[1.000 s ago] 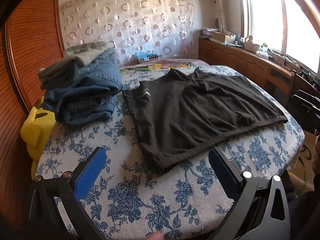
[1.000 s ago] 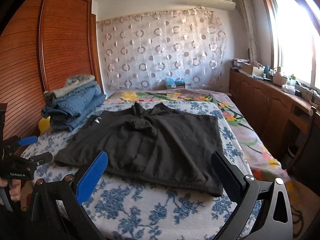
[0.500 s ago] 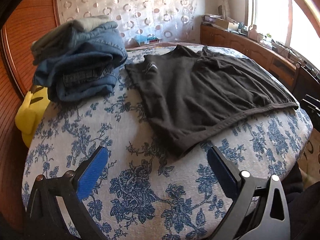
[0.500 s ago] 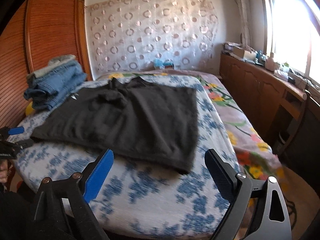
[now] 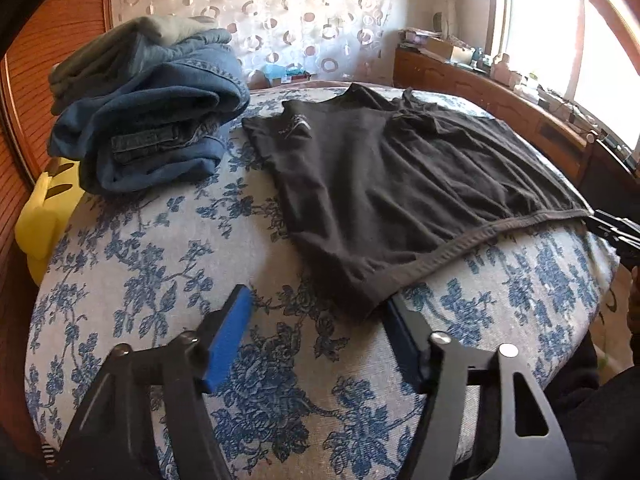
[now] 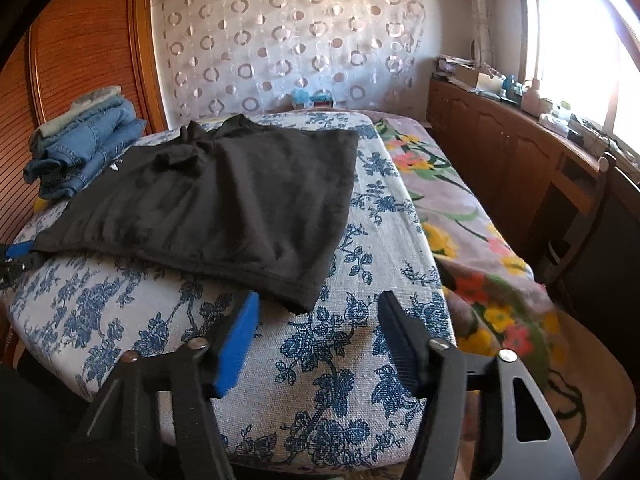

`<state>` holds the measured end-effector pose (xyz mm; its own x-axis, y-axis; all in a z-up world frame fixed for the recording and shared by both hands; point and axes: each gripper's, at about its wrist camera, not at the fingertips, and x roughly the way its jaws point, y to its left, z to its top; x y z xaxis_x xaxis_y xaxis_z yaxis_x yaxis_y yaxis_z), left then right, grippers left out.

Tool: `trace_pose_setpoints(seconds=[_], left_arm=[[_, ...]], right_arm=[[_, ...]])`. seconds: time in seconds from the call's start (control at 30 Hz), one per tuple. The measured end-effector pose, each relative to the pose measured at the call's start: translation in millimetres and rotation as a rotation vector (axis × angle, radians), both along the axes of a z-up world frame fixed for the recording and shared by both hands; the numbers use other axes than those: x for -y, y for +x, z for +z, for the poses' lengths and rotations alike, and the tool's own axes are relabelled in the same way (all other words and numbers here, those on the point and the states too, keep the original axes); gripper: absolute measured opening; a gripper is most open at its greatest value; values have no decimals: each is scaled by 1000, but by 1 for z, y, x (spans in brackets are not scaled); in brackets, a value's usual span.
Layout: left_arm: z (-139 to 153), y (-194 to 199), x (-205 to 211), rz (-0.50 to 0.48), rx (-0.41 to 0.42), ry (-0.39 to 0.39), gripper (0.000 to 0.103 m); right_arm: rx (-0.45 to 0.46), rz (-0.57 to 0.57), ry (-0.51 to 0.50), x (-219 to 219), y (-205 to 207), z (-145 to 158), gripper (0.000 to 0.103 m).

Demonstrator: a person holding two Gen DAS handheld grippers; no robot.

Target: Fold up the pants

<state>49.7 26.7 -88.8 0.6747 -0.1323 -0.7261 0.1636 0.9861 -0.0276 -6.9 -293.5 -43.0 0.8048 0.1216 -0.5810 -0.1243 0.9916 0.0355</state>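
Note:
Black shorts-like pants [image 5: 400, 184] lie flat on the blue-flowered bedspread [image 5: 160, 248], waistband toward me. My left gripper [image 5: 320, 320] is open and empty, just short of the near left waistband corner [image 5: 368, 304]. My right gripper [image 6: 318, 312] is open and empty, its fingers either side of the near right corner [image 6: 304, 300] of the pants [image 6: 224, 200]. The left gripper's blue tip also shows in the right wrist view [image 6: 18, 250], at the far left corner.
A stack of folded jeans [image 5: 148, 112] sits at the back left of the bed, also in the right wrist view [image 6: 84, 144]. A yellow object [image 5: 40, 216] lies by the left edge. A wooden cabinet [image 6: 520, 160] runs along the right under the window.
Both grippers have moved forward and down toward the waistband corners of the pants. Their jaws stand narrower than before, still open. The pants have not moved.

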Motion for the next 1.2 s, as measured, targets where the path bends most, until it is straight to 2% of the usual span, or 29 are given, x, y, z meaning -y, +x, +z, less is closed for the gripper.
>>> trace_pose_setpoints(seconds=[0.1,0.2,0.3,0.43,0.67,1.07,1.2], left_arm=[[1,1,2,-15,4,-17,52],[2,2,3,-26,6,-35,39],[2,6,3,-34,4,-48,31],[6,3,9,-55,23,-37,19],[19,-4,14,-73,51,-46,13],[50,-28,29,-169,109,-84,12],[50,-31,32,-191,78,-87,12]], right_arm=[[4,17,8,-2,-7,5,29],[9,36,5,-2,-11,7,12],[14,42,10,5,-15,7,6],[34,38,24,13,-18,10,5],[74,41,19,24,-27,19,3],[111,6,-24,43,-56,42,3],[90,6,-38,39,-62,45,3]])
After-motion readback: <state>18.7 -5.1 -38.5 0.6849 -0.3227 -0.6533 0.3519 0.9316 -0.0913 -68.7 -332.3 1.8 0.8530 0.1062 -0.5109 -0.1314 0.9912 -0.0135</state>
